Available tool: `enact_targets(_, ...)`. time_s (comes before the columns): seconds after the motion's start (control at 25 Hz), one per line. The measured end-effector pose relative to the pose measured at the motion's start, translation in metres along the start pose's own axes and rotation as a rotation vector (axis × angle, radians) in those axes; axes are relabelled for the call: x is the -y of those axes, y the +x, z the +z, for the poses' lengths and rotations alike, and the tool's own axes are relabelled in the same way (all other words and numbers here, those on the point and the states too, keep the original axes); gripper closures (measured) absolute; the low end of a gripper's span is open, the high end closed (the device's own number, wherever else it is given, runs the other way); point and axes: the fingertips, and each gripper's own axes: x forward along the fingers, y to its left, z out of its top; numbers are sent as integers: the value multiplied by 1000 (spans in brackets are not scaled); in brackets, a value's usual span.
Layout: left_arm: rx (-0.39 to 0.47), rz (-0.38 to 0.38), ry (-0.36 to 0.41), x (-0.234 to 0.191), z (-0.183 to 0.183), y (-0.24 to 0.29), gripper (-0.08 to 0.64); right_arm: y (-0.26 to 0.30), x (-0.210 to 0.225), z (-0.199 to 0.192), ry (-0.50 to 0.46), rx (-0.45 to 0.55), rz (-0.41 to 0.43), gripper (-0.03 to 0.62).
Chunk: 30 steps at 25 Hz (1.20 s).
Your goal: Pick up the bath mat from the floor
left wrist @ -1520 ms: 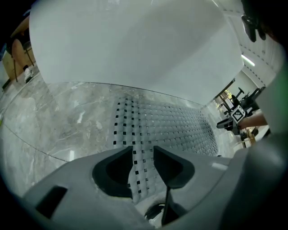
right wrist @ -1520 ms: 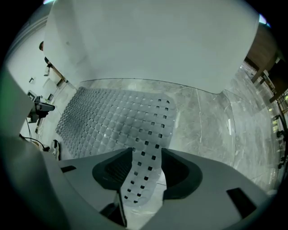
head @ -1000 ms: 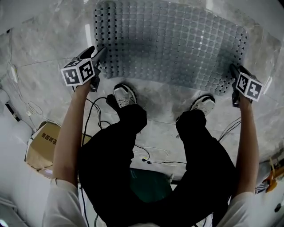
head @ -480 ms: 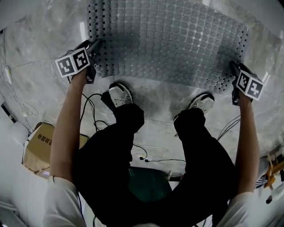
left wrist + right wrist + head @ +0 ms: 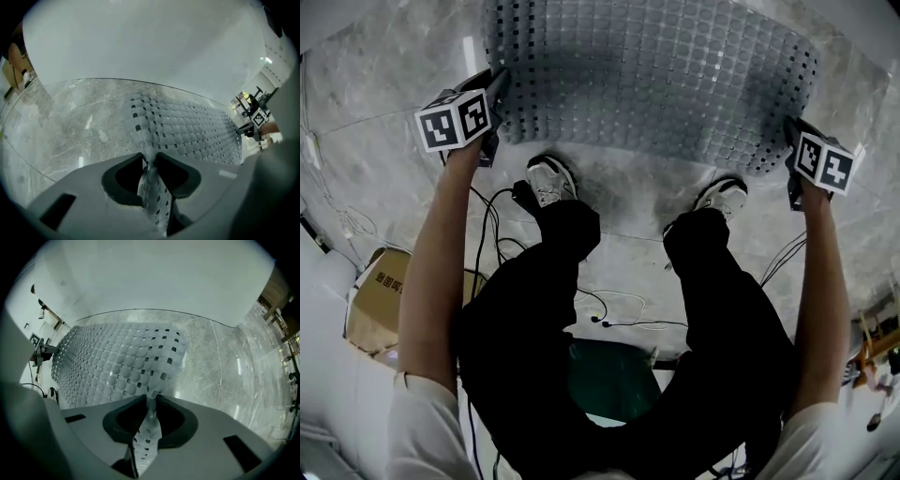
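Left claw (image 5: 149, 158) closing, gap narrow, pads pinching near-left corner of bath mat (image 5: 656, 75), mat fold btwn jaws. Right claw (image 5: 151, 400) same: closing on near-right corner. Mat is spread on marble floor (image 5: 384, 94) just beyond person's shoes (image 5: 546, 180). Near edge prob lifted slightly, hard to confirm from head view.
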Motion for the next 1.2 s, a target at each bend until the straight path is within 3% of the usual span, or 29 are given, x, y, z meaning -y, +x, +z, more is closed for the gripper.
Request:
enact_targets(0.4,-31,-54,53,76,23,-58,471,-74,-39,0,-65,-16,104,534)
enact_targets(0.64,-40,-95,73,97,39,-99,480,-119,-81,19,-90,1,140,535)
enact_targets(0.96,-73,-168,94,150,46,-149,489,-179,-127,11,-107,-18,194,537)
enact_targets(1.2,-102,-176,97,168,40,-191,491,-225,-137,-3,-111,-31,203,537)
